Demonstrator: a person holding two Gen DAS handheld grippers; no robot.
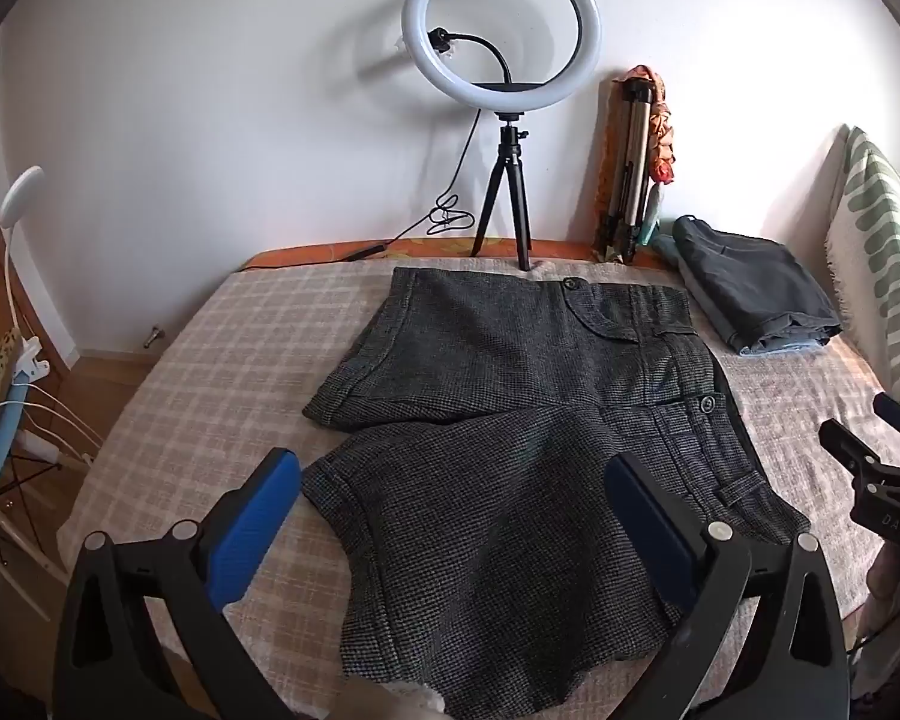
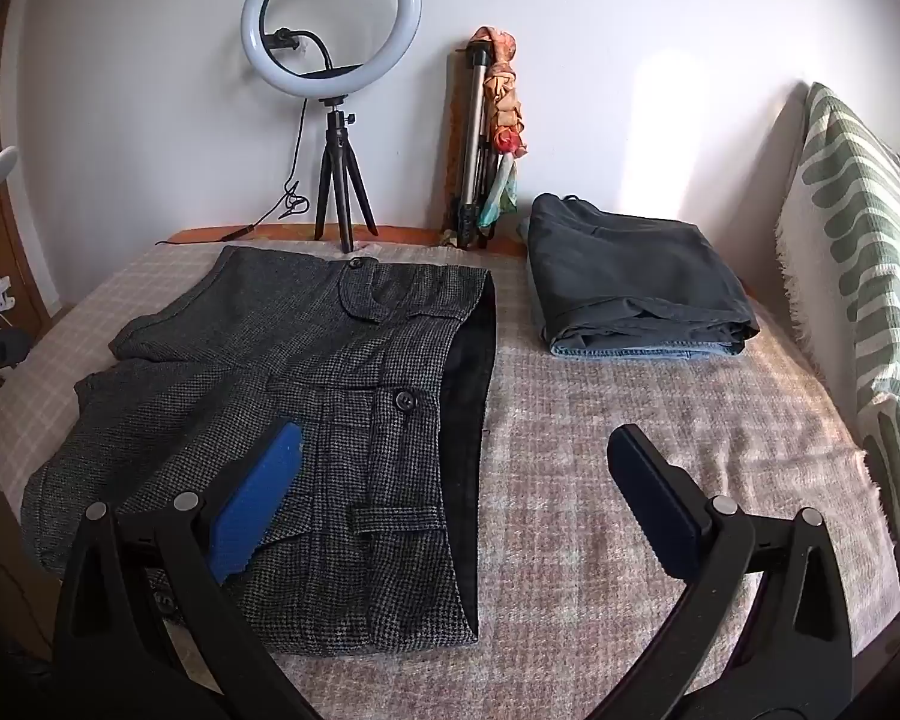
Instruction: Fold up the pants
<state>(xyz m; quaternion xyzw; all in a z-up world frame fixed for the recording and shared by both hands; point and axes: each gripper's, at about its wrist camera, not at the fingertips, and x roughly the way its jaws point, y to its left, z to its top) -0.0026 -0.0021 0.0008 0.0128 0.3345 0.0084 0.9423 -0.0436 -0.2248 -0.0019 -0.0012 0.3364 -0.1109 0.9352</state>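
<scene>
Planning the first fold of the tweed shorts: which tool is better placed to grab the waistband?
Right. The right tool hangs open over the shorts' waistband; the left tool is open over the near leg.

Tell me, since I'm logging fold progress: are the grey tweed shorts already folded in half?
No. The grey tweed shorts lie spread flat on the checked bed cover, both legs apart, with the left gripper open above them.
</scene>
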